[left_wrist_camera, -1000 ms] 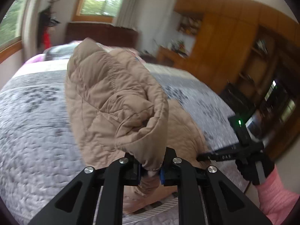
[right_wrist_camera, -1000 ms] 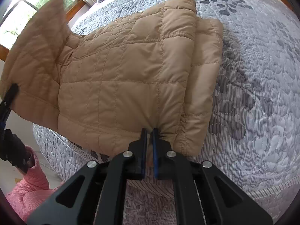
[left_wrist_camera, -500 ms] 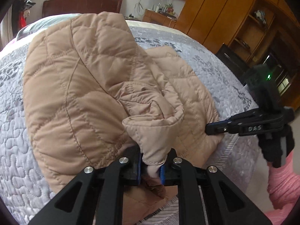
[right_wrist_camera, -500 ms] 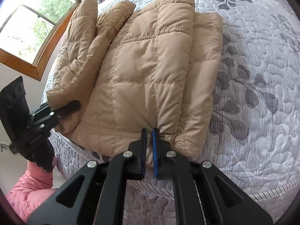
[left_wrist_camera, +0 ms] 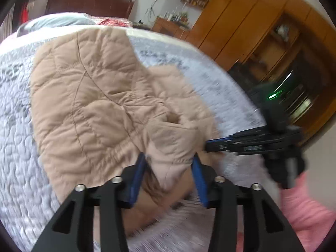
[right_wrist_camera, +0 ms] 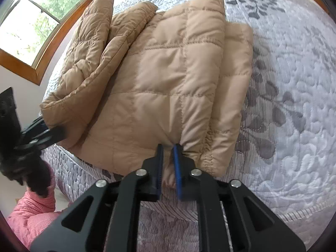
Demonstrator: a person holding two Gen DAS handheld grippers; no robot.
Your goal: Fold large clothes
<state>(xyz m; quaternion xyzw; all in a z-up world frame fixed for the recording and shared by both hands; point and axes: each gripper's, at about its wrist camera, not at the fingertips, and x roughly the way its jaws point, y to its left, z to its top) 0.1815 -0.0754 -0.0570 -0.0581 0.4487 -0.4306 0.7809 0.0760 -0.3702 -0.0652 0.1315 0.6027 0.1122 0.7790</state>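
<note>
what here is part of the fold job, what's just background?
Job: tan quilted jacket, folded on the bed; left gripper opening around its cuff; right gripper opening at the hem.

Background: window, wooden wardrobe, headboard.

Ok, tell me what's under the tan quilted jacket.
The tan quilted jacket lies on a grey quilted bedspread with a leaf pattern, showing around it and down the bed's edge. Its own folded layers are stacked underneath; anything between them and the bedspread is covered.
</note>
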